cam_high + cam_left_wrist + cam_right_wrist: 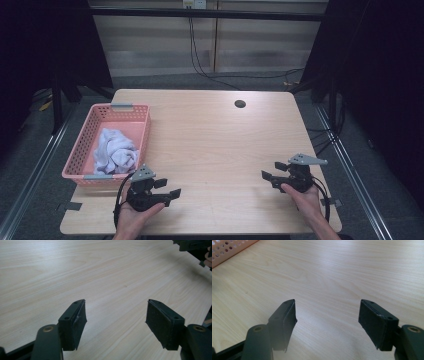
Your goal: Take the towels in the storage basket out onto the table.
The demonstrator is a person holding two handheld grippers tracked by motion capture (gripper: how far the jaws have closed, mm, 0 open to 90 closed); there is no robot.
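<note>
- Hands: two, entering from the bottom edge of the high view, each wrapped round a gripper; forearms cut off by the frame.
- Left gripper [167, 189]: low over the counter [215, 145] near its front left corner, pointing toward the middle and slightly right. Jaws wide apart, nothing between them; in the left gripper view bare wood shows in the gap.
- Right gripper [272, 171]: near the front right corner, pointing left toward the middle. Jaws wide apart and empty; its own view shows bare wood between the pads.
- Left hand [131, 218]: palm under the gripper body, a black cable looping beside the wrist.
- Right hand [302, 196]: fingers closed round the gripper from behind, a cable trailing at the right.
- Cloth [116, 152]: pale, crumpled, lying in the front half of the basket; just behind and left of the left gripper, apart from it, and well apart from the right gripper.
- Basket [145, 131]: pink, perforated, at the counter's left edge; its front wall stands just beside the left gripper's grey plate. A corner of it shows at the top left of the right gripper view.
- Hard to make out: the cloth's folds; whether the basket wall touches the left gripper cannot be told.
- Surroundings dark at both sides.
</note>
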